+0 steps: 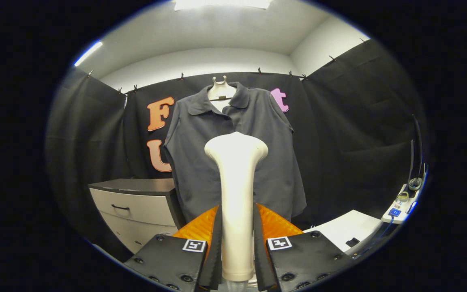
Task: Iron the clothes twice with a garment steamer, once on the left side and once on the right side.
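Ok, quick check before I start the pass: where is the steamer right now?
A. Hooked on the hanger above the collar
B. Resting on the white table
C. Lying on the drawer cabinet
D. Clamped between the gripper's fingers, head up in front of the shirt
D: the gripper has both fingers pressed on the handle of the garment steamer, whose head rises in front of the dark polo shirt on its hanger.

walls: black cloth (pixel 351 134) | ceiling: white, lit panel (pixel 221 4) | furniture: drawer cabinet (pixel 136 211), white table (pixel 347 229)
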Available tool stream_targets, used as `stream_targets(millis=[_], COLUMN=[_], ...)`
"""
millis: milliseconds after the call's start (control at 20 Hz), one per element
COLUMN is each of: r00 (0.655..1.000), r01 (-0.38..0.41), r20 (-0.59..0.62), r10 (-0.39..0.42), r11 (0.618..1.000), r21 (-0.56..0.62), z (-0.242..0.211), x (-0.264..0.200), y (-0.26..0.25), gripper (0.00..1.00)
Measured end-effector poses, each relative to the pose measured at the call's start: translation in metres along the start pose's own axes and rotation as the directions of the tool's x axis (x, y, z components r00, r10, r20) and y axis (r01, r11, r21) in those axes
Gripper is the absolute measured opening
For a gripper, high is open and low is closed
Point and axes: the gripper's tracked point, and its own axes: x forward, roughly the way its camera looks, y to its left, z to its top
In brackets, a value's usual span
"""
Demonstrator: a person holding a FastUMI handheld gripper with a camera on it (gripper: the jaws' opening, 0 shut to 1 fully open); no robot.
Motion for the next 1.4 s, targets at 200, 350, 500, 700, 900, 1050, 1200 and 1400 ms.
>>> stream_targets(millis=[200, 350, 500, 700, 900, 1050, 1200, 1400], r00=[0.998, 0.995, 0.993, 0.992, 0.992, 0.993, 0.994, 0.995], r01=[-0.038, -0.059, -0.071, -0.063, -0.046, -0.031, -0.023, -0.014], r20=[0.043, 0.075, 0.094, 0.105, 0.112, 0.109, 0.105, 0.099], r10=[0.038, 0.061, 0.075, 0.067, 0.051, 0.037, 0.028, 0.018], r11=[0.999, 0.998, 0.997, 0.997, 0.998, 0.998, 0.999, 0.999], r21=[-0.005, -0.029, -0.04, -0.041, -0.048, -0.052, -0.046, -0.04], z=[0.024, 0.039, 0.047, 0.049, 0.049, 0.047, 0.044, 0.041], x=[-0.019, -0.032, -0.043, -0.053, -0.065, -0.071, -0.073, -0.077], y=[0.025, 0.04, 0.052, 0.057, 0.058, 0.057, 0.056, 0.055], gripper=[0.41, 0.41, 0.41, 0.41, 0.41, 0.41, 0.41, 0.41])
